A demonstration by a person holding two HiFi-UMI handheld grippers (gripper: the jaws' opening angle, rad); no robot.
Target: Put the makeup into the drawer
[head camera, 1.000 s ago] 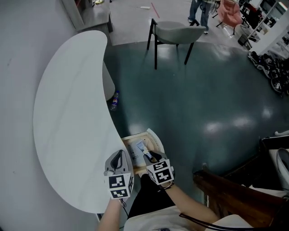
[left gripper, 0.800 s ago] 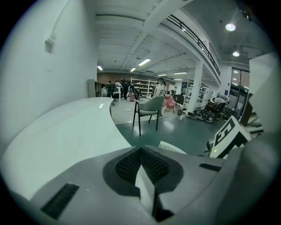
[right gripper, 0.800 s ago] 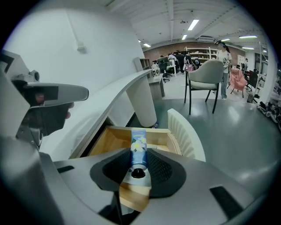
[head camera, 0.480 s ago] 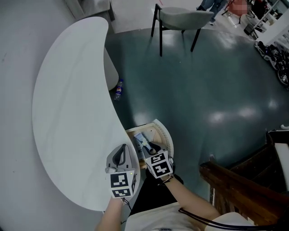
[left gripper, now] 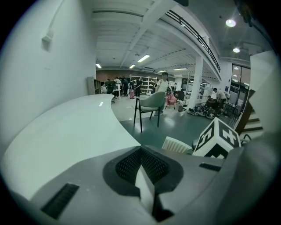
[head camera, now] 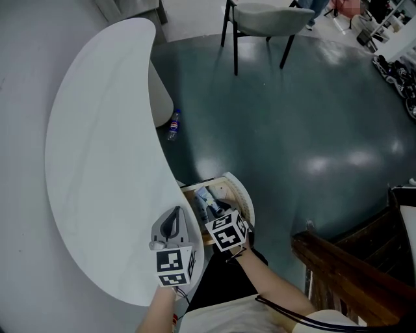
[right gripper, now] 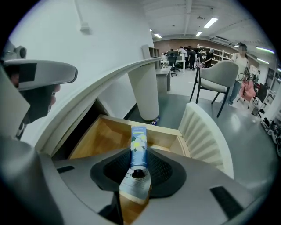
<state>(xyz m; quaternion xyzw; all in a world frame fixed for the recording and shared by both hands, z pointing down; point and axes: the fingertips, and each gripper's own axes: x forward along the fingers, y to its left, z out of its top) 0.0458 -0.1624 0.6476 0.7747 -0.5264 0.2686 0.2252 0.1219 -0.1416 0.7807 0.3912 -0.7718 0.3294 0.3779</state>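
A blue makeup tube (right gripper: 138,143) with a flower print sticks out from between the jaws of my right gripper (right gripper: 139,170), which is shut on its cap end. The tube's tip hangs over the open wooden drawer (right gripper: 99,140) under the white curved table (head camera: 97,149). In the head view the right gripper (head camera: 219,211) points down into the drawer (head camera: 192,192), with the tube (head camera: 203,197) just ahead of it. Left of the drawer, my left gripper (head camera: 170,224) rests at the table's edge. Its jaws (left gripper: 142,169) are together, with nothing between them.
The drawer's white ribbed front (head camera: 242,195) curves out toward the floor. A plastic bottle (head camera: 173,125) lies on the floor by the table's pedestal (head camera: 160,104). A chair (head camera: 266,19) stands farther off. Dark wooden furniture (head camera: 344,273) is at the right.
My right gripper has sunk with the tube, deeper over the open drawer, and rolled a little. The left gripper has stayed at the table's edge.
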